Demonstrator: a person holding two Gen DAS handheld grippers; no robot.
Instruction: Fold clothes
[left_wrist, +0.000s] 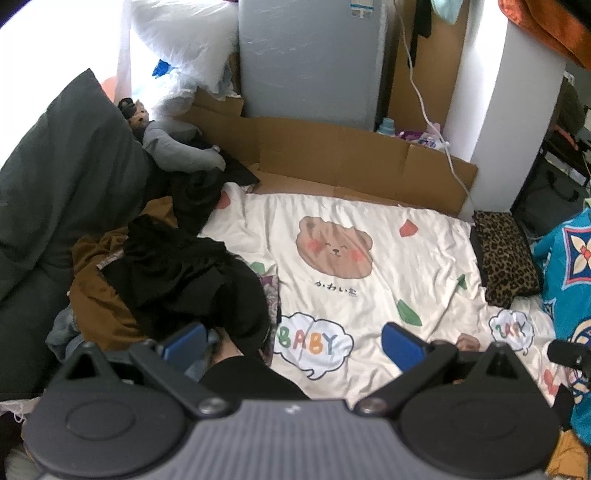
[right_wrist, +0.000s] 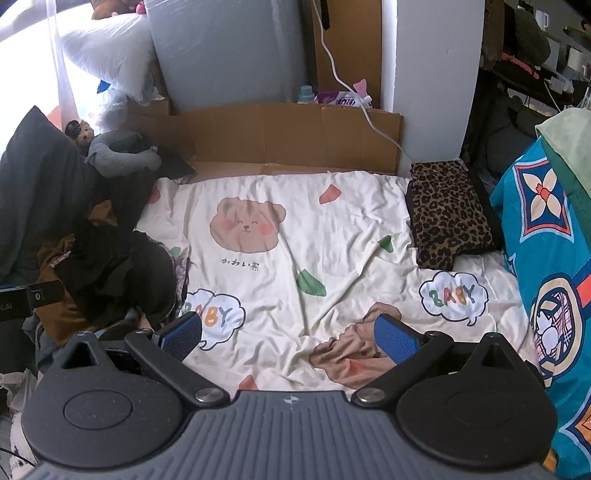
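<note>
Both the left gripper (left_wrist: 295, 341) and the right gripper (right_wrist: 288, 332) hang spread wide, empty, over the bed sheet (left_wrist: 369, 295). The clothes pile (left_wrist: 177, 273) lies on the sheet's left edge, its lower layers hidden.

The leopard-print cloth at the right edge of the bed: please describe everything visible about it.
The leopard-print cloth is a folded, roughly rectangular bundle, tan with dark spots, and looks like soft fabric. It lies flat on the cream cartoon bedsheet, near the cardboard at the far end. A black layer shows along its edges. The blue patterned blanket lies to its right. Neither gripper touches it.
</note>
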